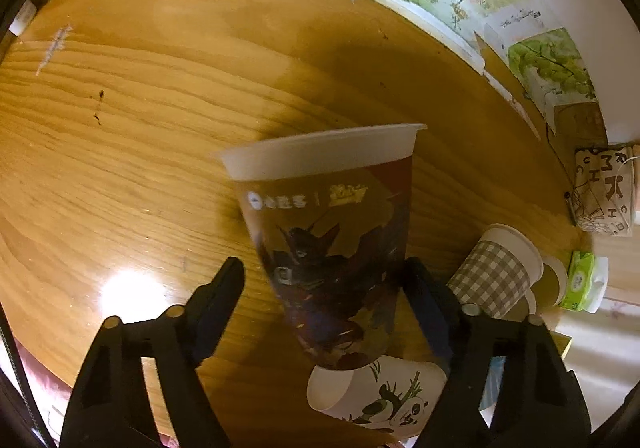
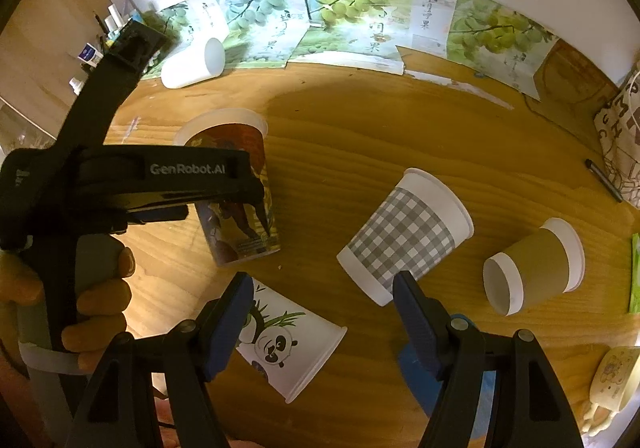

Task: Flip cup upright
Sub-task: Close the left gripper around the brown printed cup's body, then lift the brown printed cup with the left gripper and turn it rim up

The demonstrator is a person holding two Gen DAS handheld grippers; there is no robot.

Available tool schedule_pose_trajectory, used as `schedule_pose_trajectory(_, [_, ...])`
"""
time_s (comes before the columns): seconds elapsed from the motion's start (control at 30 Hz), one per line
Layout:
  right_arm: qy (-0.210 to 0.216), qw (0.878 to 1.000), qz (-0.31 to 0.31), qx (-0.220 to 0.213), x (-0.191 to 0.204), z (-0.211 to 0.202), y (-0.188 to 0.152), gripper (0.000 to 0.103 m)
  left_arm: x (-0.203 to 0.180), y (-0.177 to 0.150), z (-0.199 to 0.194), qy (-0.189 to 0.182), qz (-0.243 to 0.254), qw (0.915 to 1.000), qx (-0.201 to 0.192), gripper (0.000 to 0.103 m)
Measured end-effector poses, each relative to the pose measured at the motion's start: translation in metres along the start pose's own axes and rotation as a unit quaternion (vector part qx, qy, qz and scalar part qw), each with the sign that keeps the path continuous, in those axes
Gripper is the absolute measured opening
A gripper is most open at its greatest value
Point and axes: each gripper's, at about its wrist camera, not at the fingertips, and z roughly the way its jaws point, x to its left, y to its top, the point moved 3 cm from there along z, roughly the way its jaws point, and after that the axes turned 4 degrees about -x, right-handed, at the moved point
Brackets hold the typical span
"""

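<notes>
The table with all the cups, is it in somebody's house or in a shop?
Probably a home or a small workroom, not a shop. The wooden table stands against a white wall, with grape pictures propped along it, a tissue pack and small bottles at its edges.

panda cup (image 2: 288,344) before printed cup (image 2: 240,208), on table (image 2: 380,152)
</notes>
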Motion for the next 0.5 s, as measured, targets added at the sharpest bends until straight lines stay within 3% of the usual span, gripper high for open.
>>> schedule_pose_trajectory(0.23, [-0.005,1.000,0.013,0.000,-0.0075,0.0013,0.0017,0.073,-0.0013,0.0026,0.0037,0.004,-0.002,1.0000,0.005,0.074])
schedule_pose_trajectory(0.5, [-0.007,1.000,0.017,-0.001,-0.0084,0.0015,0.0015,0.073,-0.0005,0.0028,0.0041,-0.001,0.002,1.0000,0.004,0.073])
